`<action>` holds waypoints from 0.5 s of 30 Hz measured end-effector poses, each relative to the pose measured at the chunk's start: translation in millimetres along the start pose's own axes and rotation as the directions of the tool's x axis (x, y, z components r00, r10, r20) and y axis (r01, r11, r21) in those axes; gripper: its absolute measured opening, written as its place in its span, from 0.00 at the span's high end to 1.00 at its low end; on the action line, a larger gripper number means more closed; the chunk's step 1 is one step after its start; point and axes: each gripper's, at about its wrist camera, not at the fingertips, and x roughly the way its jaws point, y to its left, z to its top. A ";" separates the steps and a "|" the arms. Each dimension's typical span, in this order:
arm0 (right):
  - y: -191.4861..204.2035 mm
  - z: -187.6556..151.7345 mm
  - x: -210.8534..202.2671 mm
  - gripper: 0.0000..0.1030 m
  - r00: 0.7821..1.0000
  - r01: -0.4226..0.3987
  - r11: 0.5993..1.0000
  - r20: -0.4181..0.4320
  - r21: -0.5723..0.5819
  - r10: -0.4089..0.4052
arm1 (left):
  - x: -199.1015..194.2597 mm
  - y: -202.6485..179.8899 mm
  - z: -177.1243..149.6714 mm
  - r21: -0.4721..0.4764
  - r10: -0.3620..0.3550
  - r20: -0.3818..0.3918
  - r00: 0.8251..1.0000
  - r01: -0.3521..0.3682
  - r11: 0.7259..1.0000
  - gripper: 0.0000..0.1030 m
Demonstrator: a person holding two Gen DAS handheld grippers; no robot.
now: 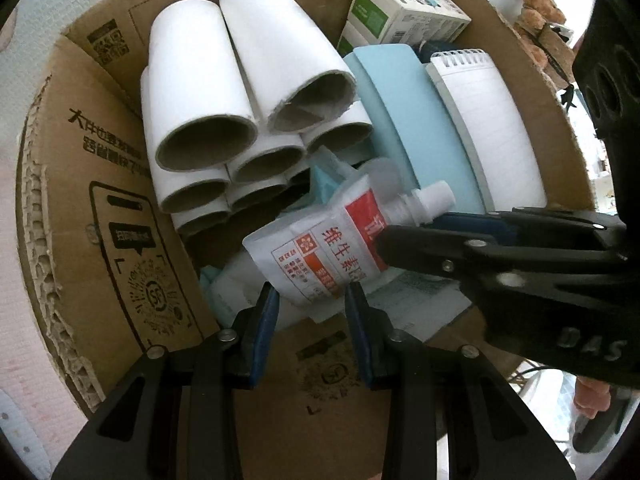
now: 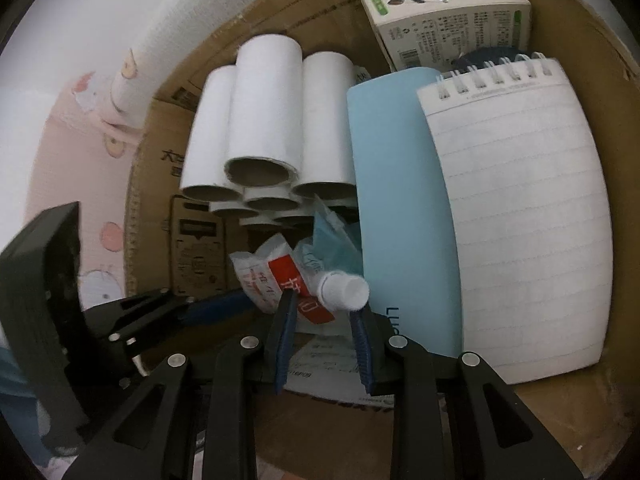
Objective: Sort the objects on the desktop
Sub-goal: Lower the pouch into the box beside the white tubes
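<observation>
Both grippers are down inside the cardboard box (image 1: pixel 100 208), and room is tight: white paper tubes (image 1: pixel 224 92) are stacked against the left wall, a light blue case (image 2: pixel 400 208) and a spiral notepad (image 2: pixel 516 216) lean along the right, and a small printed carton (image 2: pixel 448 12) fills the far corner. In the gap between them sits the white spout pouch (image 1: pixel 320 256), resting on loose papers and teal wrappers. The left gripper (image 1: pixel 312 300) has its jaws parted, framing the pouch's lower edge; contact is unclear. The right gripper (image 2: pixel 324 312) also stands parted, its left pad at the pouch's red band, capped spout between the tips. The pouch reads "维生素" beside a red panel; "DAS" is embossed on the right gripper's body; the box wall carries printed QR codes.
</observation>
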 end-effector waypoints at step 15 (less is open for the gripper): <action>14.7 -4.7 11.3 0.81 0.992 0.120 0.992 -0.033 -0.032 -0.121 | -25.2 6.5 -17.2 0.040 -0.006 0.047 0.999 0.004 0.999 0.64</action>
